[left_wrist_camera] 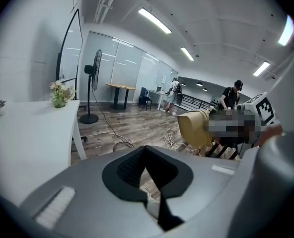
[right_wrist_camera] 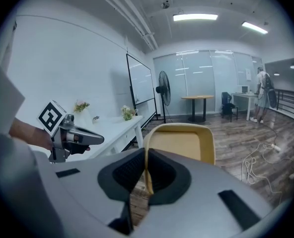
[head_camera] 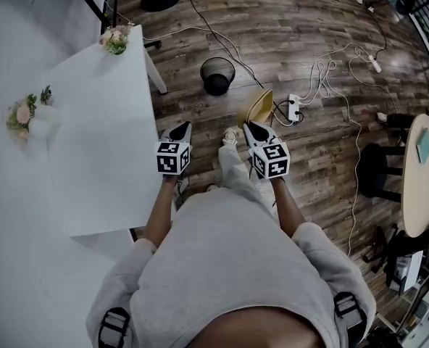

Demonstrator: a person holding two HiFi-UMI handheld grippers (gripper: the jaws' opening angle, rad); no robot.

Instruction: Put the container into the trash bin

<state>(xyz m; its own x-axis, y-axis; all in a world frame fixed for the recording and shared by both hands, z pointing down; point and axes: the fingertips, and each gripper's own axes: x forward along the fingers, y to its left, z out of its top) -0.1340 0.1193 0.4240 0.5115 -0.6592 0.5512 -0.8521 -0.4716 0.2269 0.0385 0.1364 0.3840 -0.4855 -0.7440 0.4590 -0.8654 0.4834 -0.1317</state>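
Out over the wooden floor [head_camera: 272, 20], just off the corner of the white table [head_camera: 106, 143], both grippers are pointing ahead, side by side. Right gripper [right_wrist_camera: 147, 150] first: its jaws are clamped on one edge of the yellow container [right_wrist_camera: 182, 140]. The thin wall is pinched between the black pads, and the open tub stands up in front of them with its hollow facing back along the jaws. Now the left gripper [left_wrist_camera: 146, 148]: jaws together, nothing between them. It hangs just beside the right one and is not touching the container.

From the head view, the container is up in the air ahead of the person. The black mesh trash bin [head_camera: 217, 75] stands on the floor beyond it, a little to the left, near the table leg. Container and bin are apart.

A power strip [head_camera: 294, 109] lies on the floor just right of the container, with a tangle of white cables [head_camera: 319, 82] past it. A small bunch of flowers [head_camera: 115, 40] sits at the table's far corner. A round table [head_camera: 421, 172] shows at the right edge. Far back in the left gripper view stands a tall fan [left_wrist_camera: 97, 69].
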